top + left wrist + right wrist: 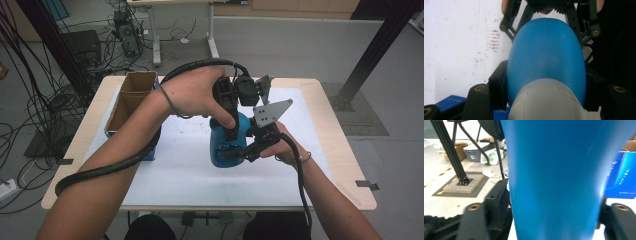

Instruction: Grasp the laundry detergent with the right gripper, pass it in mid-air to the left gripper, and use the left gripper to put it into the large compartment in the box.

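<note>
Overhead, left hand atop bottle

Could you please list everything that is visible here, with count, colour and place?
bottle: 1, blue with a whitish top end, upright at the table's middle, between both grippers
box: 1, blue outside, brown inside, open, on the table's left part
sheet: 1, white, spread over the table
table: 1, light wood
left gripper: 1, black, shut on the bottle from above
right gripper: 1, black, jaws on either side of the bottle's lower part; contact unclear
hands: 2, one on each gripper
</note>
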Available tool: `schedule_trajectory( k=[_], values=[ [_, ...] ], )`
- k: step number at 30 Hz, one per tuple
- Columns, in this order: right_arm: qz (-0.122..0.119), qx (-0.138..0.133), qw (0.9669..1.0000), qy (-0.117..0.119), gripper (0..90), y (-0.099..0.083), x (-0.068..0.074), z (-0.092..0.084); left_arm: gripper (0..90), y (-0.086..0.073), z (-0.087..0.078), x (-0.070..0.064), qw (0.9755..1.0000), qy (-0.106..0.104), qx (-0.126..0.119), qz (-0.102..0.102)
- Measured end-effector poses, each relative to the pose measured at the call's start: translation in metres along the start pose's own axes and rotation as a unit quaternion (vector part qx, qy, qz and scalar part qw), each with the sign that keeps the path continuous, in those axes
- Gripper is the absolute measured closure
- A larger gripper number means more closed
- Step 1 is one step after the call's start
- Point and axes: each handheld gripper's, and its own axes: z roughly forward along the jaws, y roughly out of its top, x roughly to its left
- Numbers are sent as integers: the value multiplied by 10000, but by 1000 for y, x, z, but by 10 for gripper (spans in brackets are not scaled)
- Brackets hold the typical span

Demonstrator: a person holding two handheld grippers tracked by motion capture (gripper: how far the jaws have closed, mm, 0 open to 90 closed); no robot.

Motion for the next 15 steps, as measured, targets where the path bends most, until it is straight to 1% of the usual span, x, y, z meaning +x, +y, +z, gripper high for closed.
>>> schedule_trajectory(
  k=[1, 3, 4, 6, 8, 12, 15],
  values=[
    [23, 19, 10000, 40, 311, 0, 0, -1, 379, 0, 0, 0, 10000, 12, 14, -2],
    [52, 7, 10000, -3, 274, 0, 0, -1, 379, -1, 0, 0, 10000, 32, 38, -19],
    [79, 19, 10000, 38, 265, 0, -1, -1, 379, -1, 0, 1, 10000, 30, 5, -36],
    [127, 12, 9999, -4, 211, -1, -1, 0, 379, -2, -1, 2, 10000, 11, 10, -70],
    [193, 23, 9998, -47, 173, -1, -2, 1, 379, -3, -2, 3, 9999, 18, -36, -101],
    [239, 43, 9996, -157, 72, -2, -2, 2, 379, -3, -4, 3, 9999, 39, -44, -132],
    [253, 82, 9995, -159, 45, -1, -2, 2, 380, -3, -5, 4, 9999, 39, -63, -150]
  ],
)
